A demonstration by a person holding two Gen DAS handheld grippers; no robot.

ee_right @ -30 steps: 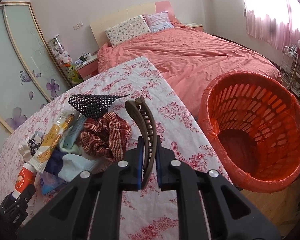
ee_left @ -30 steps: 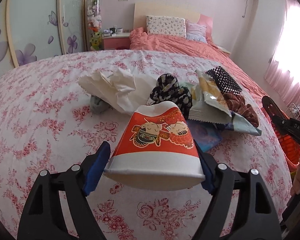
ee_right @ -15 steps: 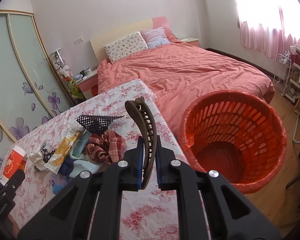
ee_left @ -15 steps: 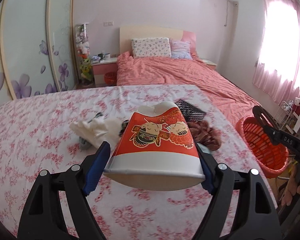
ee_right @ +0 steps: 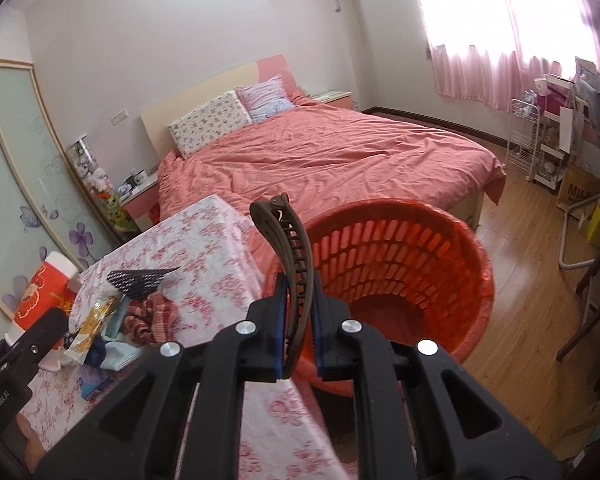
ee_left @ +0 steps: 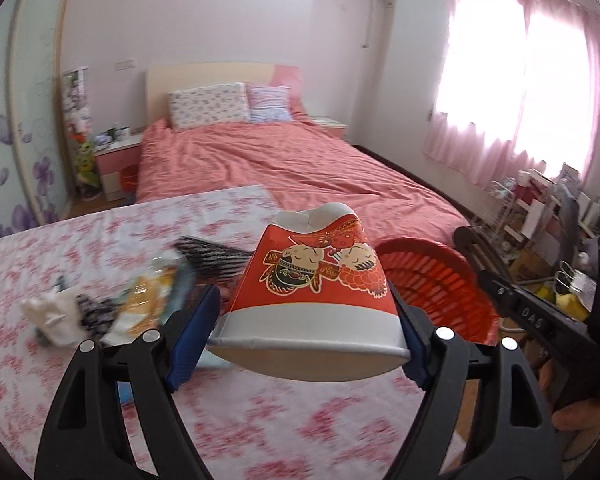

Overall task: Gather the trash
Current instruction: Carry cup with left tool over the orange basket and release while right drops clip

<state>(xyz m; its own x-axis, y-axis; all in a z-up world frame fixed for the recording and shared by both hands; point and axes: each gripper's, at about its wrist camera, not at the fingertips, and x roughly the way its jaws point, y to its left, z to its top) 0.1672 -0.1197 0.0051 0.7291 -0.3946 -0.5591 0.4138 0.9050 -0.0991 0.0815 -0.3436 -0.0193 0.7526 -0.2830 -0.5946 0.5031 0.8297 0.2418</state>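
My left gripper (ee_left: 306, 332) is shut on a red and white paper cup (ee_left: 312, 292) with a cartoon print, held on its side above the floral table. My right gripper (ee_right: 298, 322) is shut on a brown hair clip (ee_right: 286, 248) that stands up between the blue pads, at the near left rim of the orange basket (ee_right: 396, 272). The basket also shows behind the cup in the left wrist view (ee_left: 440, 284). The cup shows at the far left in the right wrist view (ee_right: 40, 292).
On the floral table (ee_right: 220, 280) lie a snack wrapper (ee_left: 144, 304), crumpled tissue (ee_left: 52, 316), a black mesh piece (ee_right: 140, 278) and a plaid cloth (ee_right: 148, 318). A pink bed (ee_right: 320, 160) lies behind. A wire rack (ee_right: 536, 148) and clutter stand at the right.
Both grippers have risen and swung right toward the basket. The basket now sits right behind the clip and the cup. The pile on the table has slid to the left in both views.
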